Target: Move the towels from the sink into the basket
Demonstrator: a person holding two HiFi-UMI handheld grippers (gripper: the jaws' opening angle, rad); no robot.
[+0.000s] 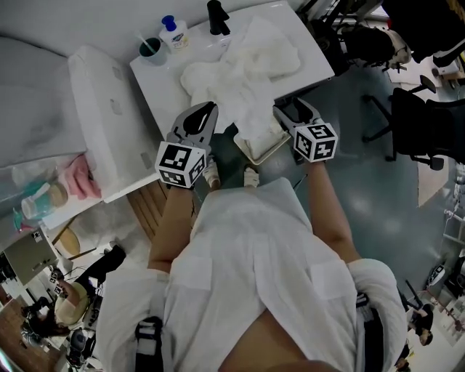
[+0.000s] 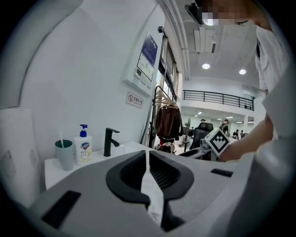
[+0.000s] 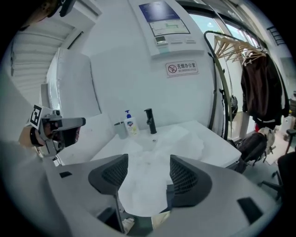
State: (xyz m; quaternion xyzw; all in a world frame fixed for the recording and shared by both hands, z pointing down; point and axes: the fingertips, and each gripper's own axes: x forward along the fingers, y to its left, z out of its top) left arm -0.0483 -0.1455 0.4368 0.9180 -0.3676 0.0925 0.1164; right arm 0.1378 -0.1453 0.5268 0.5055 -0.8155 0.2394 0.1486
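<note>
White towels [image 1: 243, 69] lie heaped in and around the sink [image 1: 167, 91] on a white counter, and one end hangs over the front edge. Below that edge stands a beige basket [image 1: 264, 151], partly covered by the hanging cloth. My left gripper [image 1: 211, 109] is at the towel's front left edge. In the left gripper view [image 2: 147, 155] its jaws stand together with a thin strip of white cloth between them. My right gripper [image 1: 285, 114] is open at the hanging end; the towel [image 3: 148, 185] lies beyond its spread jaws [image 3: 148, 178], which do not press on it.
A black faucet [image 1: 217, 16], a soap bottle [image 1: 174, 33] and a green cup [image 1: 152, 49] stand at the counter's back. A tall white cabinet [image 1: 109, 123] adjoins the counter on the left. Office chairs [image 1: 421, 123] stand on the floor to the right.
</note>
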